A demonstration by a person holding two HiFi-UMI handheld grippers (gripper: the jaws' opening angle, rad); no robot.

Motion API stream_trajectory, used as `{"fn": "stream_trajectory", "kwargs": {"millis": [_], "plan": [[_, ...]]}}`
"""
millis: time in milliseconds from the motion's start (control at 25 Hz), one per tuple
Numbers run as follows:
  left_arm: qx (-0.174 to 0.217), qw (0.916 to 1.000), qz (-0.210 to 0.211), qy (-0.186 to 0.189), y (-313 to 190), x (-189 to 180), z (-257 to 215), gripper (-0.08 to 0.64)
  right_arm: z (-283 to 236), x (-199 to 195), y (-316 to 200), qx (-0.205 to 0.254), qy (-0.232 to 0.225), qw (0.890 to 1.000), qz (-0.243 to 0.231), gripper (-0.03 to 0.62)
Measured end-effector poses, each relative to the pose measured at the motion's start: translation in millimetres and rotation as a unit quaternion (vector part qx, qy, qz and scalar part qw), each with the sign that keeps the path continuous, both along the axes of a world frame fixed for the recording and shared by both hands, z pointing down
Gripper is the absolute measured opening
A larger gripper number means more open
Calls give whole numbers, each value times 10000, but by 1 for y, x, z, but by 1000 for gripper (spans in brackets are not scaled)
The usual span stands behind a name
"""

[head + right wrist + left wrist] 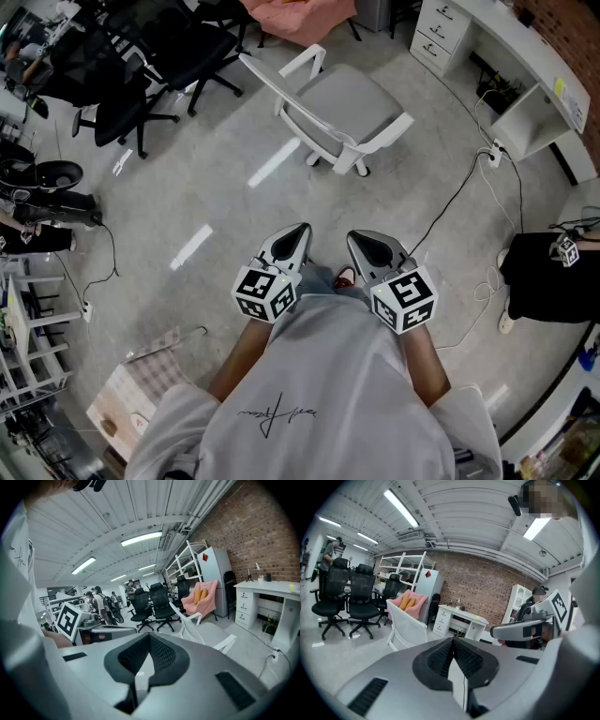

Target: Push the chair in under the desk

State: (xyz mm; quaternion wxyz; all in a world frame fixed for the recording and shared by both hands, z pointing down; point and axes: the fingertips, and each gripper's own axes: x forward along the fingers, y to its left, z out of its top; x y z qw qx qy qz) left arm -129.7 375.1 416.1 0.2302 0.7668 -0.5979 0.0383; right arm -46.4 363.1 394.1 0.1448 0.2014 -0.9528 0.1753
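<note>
Head view: the left claw (pixel 300 230) and right claw (pixel 355 238) are side by side, both closed and empty. The white chair (pixel 342 108) stands ahead on the floor, apart from the counter (pixel 525 42), with a black cable (pixel 450 202) lying to its right. Left gripper view: jaws pressed together, nothing between them. Right gripper view: likewise, with the chair's grey seat ahead.

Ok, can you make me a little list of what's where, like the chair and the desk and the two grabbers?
chair: white-framed office chair with grey seat, standing on the grey floor, apart from the desk
desk: long white desk with drawers, beyond the chair
left gripper: shut, empty
right gripper: shut, empty
touching chair: neither gripper
</note>
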Motion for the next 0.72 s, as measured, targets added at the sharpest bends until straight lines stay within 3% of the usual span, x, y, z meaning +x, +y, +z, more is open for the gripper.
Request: {"fn": "stream_trajectory", "kwargs": {"millis": [160, 360, 720], "plan": [[201, 9998, 79, -34, -8, 10, -20, 3, -7, -4, 0, 28, -17, 10000, 43, 25], [136, 9996, 192, 148, -9, 34, -24, 3, -11, 3, 7, 93, -118, 9999, 7, 25], [9, 9998, 162, -78, 10, 39, -31, 3, 0, -5, 16, -174, -78, 9998, -48, 25]]}}
